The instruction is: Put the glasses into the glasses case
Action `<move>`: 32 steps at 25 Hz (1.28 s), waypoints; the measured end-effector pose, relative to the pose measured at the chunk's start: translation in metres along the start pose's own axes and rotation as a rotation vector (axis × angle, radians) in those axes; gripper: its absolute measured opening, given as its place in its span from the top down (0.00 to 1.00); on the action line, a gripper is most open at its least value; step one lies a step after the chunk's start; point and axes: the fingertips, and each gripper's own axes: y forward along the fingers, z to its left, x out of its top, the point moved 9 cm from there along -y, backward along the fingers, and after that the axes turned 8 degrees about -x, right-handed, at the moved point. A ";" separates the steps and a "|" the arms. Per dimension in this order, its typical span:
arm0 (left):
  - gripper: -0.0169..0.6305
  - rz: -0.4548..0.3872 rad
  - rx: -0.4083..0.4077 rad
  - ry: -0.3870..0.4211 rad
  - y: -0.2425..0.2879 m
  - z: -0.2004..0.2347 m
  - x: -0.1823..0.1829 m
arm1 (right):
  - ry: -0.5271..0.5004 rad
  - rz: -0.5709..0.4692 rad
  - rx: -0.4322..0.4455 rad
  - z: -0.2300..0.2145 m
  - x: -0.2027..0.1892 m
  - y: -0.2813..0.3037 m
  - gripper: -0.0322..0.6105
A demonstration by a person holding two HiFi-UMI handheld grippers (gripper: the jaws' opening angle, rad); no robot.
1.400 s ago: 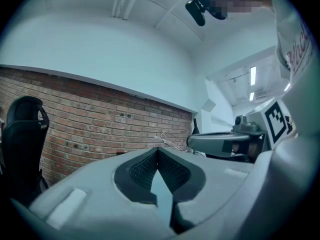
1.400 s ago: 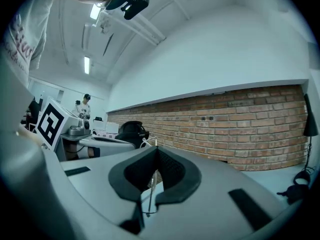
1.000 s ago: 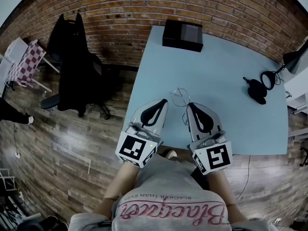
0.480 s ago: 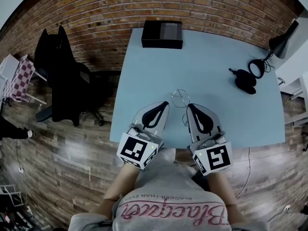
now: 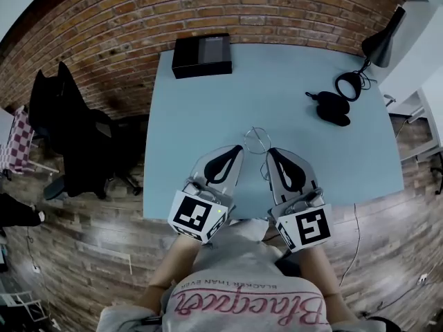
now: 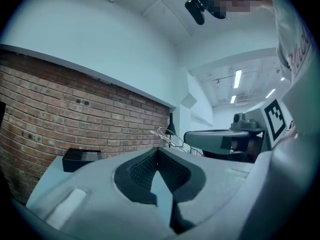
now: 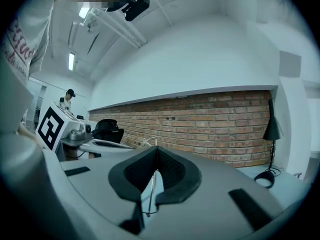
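Note:
Thin wire-framed glasses (image 5: pixel 258 140) hang just over the light blue table (image 5: pixel 201 130), in front of both grippers. My right gripper (image 5: pixel 270 153) is shut on them: a thin temple wire (image 7: pixel 151 183) runs between its pads. My left gripper (image 5: pixel 237 148) sits beside it, shut with nothing between its jaws, and its own view shows the glasses (image 6: pixel 163 134) to the right by the other gripper. A black rectangular box (image 5: pixel 201 55) lies at the table's far left edge. A black oval object (image 5: pixel 329 107) in two lobes lies at the far right; I cannot tell which is the case.
A black desk lamp (image 5: pixel 377 43) stands at the far right corner, its round base and cord (image 5: pixel 348 86) next to the oval object. A brick wall (image 5: pixel 104 26) runs behind the table. A black office chair (image 5: pixel 73 140) stands on the wooden floor to the left.
The head view has swung, so the box, lamp and table have slid left in the picture. Both grippers and the glasses hold the same pose.

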 end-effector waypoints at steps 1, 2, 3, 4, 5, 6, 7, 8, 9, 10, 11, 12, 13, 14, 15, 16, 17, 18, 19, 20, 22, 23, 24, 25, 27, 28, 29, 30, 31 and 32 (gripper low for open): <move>0.97 0.001 -0.004 -0.001 0.007 -0.001 -0.001 | -0.001 0.000 -0.006 -0.007 -0.001 -0.001 0.93; 0.97 0.002 -0.007 -0.002 0.014 -0.002 -0.002 | -0.003 0.002 -0.011 -0.014 -0.001 -0.001 0.93; 0.97 0.002 -0.010 -0.004 0.022 -0.004 -0.002 | -0.006 0.004 -0.015 -0.022 -0.002 -0.002 0.93; 0.97 0.001 -0.013 -0.006 0.029 -0.006 -0.003 | -0.008 0.006 -0.019 -0.030 -0.004 -0.002 0.93; 0.97 -0.001 -0.016 -0.007 0.037 -0.008 -0.003 | -0.010 0.010 -0.022 -0.038 -0.005 -0.002 0.93; 0.97 -0.002 -0.019 -0.008 0.045 -0.010 -0.004 | -0.011 0.014 -0.025 -0.046 -0.006 -0.003 0.93; 0.97 -0.003 -0.021 -0.008 0.053 -0.012 -0.004 | -0.011 0.018 -0.027 -0.054 -0.008 -0.003 0.93; 0.97 -0.003 -0.023 -0.007 0.061 -0.014 -0.004 | -0.010 0.021 -0.029 -0.061 -0.009 -0.004 0.93; 0.97 -0.003 -0.025 -0.005 0.068 -0.015 -0.004 | -0.008 0.024 -0.029 -0.068 -0.011 -0.004 0.93; 0.97 -0.001 -0.025 -0.004 0.076 -0.017 -0.004 | -0.005 0.027 -0.028 -0.076 -0.014 -0.003 0.93; 0.97 0.001 -0.024 -0.005 0.083 -0.019 -0.005 | -0.001 0.031 -0.028 -0.083 -0.016 -0.003 0.93; 0.97 0.004 -0.022 -0.009 0.091 -0.020 -0.006 | 0.003 0.035 -0.029 -0.091 -0.018 -0.004 0.93; 0.97 0.007 -0.020 -0.013 0.099 -0.022 -0.007 | 0.006 0.040 -0.030 -0.099 -0.020 -0.005 0.93; 0.97 0.008 -0.018 -0.017 0.107 -0.024 -0.008 | 0.007 0.044 -0.030 -0.107 -0.021 -0.005 0.93; 0.97 0.008 -0.018 -0.020 0.115 -0.025 -0.009 | 0.006 0.048 -0.029 -0.115 -0.023 -0.006 0.93; 0.97 0.007 -0.019 -0.023 0.124 -0.027 -0.009 | 0.004 0.051 -0.026 -0.124 -0.024 -0.006 0.93; 0.97 0.005 -0.021 -0.025 0.132 -0.030 -0.010 | 0.001 0.055 -0.024 -0.132 -0.025 -0.006 0.93; 0.97 0.004 -0.023 -0.028 0.140 -0.032 -0.010 | -0.002 0.058 -0.024 -0.140 -0.026 -0.006 0.93; 0.97 0.003 -0.025 -0.031 0.148 -0.034 -0.011 | -0.005 0.059 -0.026 -0.148 -0.028 -0.006 0.94; 0.97 0.002 -0.027 -0.034 0.155 -0.035 -0.012 | -0.008 0.060 -0.032 -0.156 -0.029 -0.006 0.93; 0.97 0.005 -0.033 -0.041 0.168 -0.039 -0.014 | -0.010 0.065 -0.043 -0.170 -0.032 -0.007 0.93; 0.97 0.008 -0.040 -0.046 0.174 -0.042 -0.015 | -0.008 0.072 -0.049 -0.177 -0.033 -0.008 0.93; 0.97 0.012 -0.049 -0.052 0.179 -0.045 -0.015 | -0.007 0.080 -0.055 -0.183 -0.034 -0.010 0.93; 0.97 0.014 -0.061 -0.057 0.185 -0.047 -0.016 | -0.005 0.086 -0.063 -0.190 -0.035 -0.011 0.93; 0.97 0.017 -0.084 -0.068 0.196 -0.049 -0.017 | -0.003 0.089 -0.081 -0.202 -0.035 -0.011 0.93; 0.97 0.018 -0.091 -0.076 0.202 -0.048 -0.018 | -0.004 0.092 -0.090 -0.207 -0.035 -0.010 0.93; 0.97 0.019 -0.095 -0.084 0.208 -0.048 -0.019 | -0.006 0.099 -0.098 -0.213 -0.036 -0.010 0.93; 0.97 0.020 -0.100 -0.088 0.214 -0.048 -0.020 | -0.009 0.107 -0.104 -0.218 -0.037 -0.010 0.93; 0.97 0.022 -0.106 -0.086 0.219 -0.048 -0.020 | -0.011 0.114 -0.108 -0.223 -0.038 -0.009 0.93; 0.97 0.026 -0.113 -0.080 0.224 -0.048 -0.021 | -0.012 0.117 -0.107 -0.227 -0.039 -0.008 0.94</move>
